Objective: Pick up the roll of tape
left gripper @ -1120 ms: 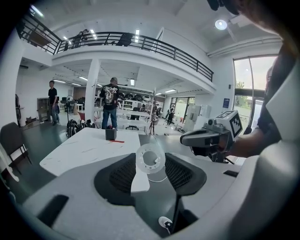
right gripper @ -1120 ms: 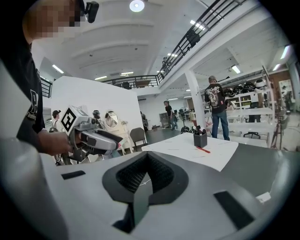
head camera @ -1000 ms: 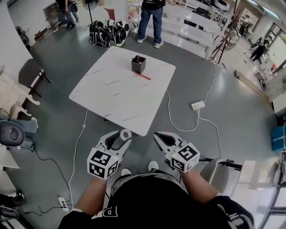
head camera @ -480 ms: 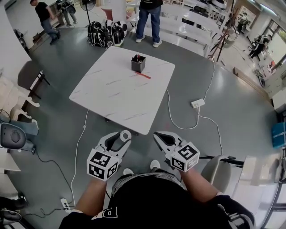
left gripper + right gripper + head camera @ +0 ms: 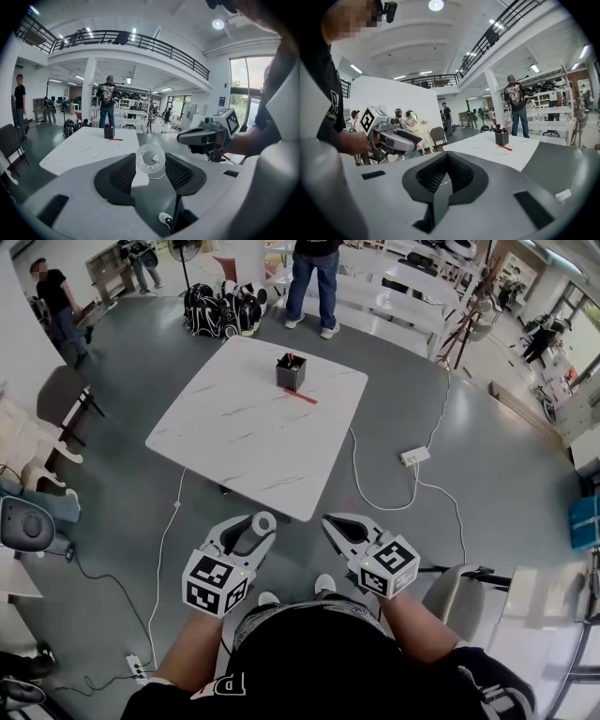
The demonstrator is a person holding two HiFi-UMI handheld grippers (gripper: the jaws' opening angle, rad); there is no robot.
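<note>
A whitish translucent roll of tape sits between the jaws of my left gripper, which is shut on it just off the near edge of the white table. In the left gripper view the roll of tape stands upright between the dark pads, its round face toward the camera. My right gripper hovers level beside it, a little to the right, shut with nothing in it. In the right gripper view its jaws meet at the tips. Both grippers are over the grey floor, short of the table.
On the table's far side stand a black pen holder and a red pen. A power strip and cables lie on the floor to the right. A person stands beyond the table, bags to their left. A chair is at the left.
Both grippers have stayed where they were, the roll still in the left one. A person at the far upper left has walked further to the left.
</note>
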